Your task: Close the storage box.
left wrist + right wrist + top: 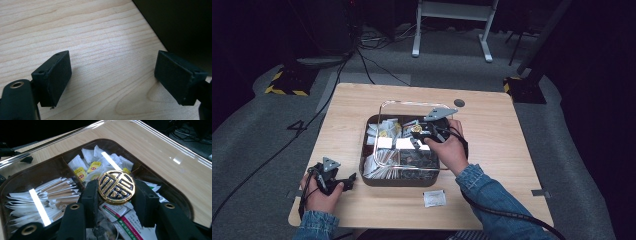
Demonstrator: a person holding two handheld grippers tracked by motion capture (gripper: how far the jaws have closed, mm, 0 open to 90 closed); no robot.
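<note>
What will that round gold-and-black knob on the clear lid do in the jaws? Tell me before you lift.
The round gold-and-black knob looks rigid and glossy, so it may slip between the right gripper jaws clamped on its edge. The clear plastic lid it carries spans the dark compartment tray, so the lid will probably tilt or swing. It seems light.

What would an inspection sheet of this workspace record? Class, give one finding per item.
Surface: pale wooden table, bare where visible.
Job's things: round gold-and-black knob on a clear lid, over a dark compartment tray of sachets.
Clutter: one sachet lying on the table near the tray.
Grippers: right gripper shut on the knob; left gripper open, low over the table.
Cables: black cable along the right sleeve; others on the floor.
Surroundings: dark room, grey carpet, white stand.
</note>
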